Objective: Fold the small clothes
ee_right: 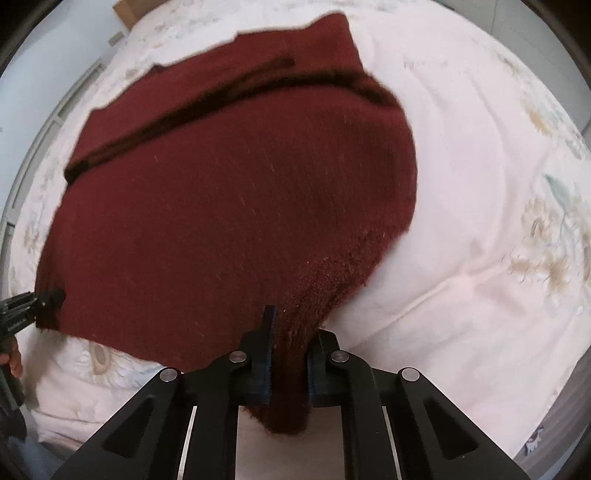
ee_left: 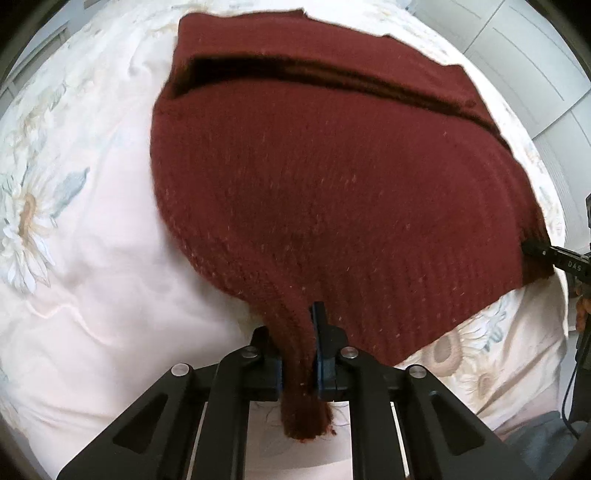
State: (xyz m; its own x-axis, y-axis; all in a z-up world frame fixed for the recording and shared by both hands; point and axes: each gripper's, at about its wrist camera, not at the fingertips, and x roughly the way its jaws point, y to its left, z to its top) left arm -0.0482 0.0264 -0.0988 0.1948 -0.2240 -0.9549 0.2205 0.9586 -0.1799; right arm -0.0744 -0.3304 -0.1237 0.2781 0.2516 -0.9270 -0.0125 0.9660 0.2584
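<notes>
A dark red knitted garment (ee_left: 325, 192) lies spread on a bed, its near edge lifted. My left gripper (ee_left: 299, 332) is shut on its near left corner, with a bunch of knit hanging between the fingers. My right gripper (ee_right: 291, 332) is shut on the near right corner of the same garment (ee_right: 229, 206). The right gripper also shows at the right edge of the left wrist view (ee_left: 535, 251), and the left gripper at the left edge of the right wrist view (ee_right: 48, 299). A dark fold line runs across the far part of the garment.
The bed has a pale pink quilt (ee_left: 92, 277) with a daisy print (ee_left: 26, 221). White cabinet doors (ee_left: 524, 55) stand beyond the bed. A brown cardboard piece (ee_right: 127, 11) shows at the far edge in the right wrist view.
</notes>
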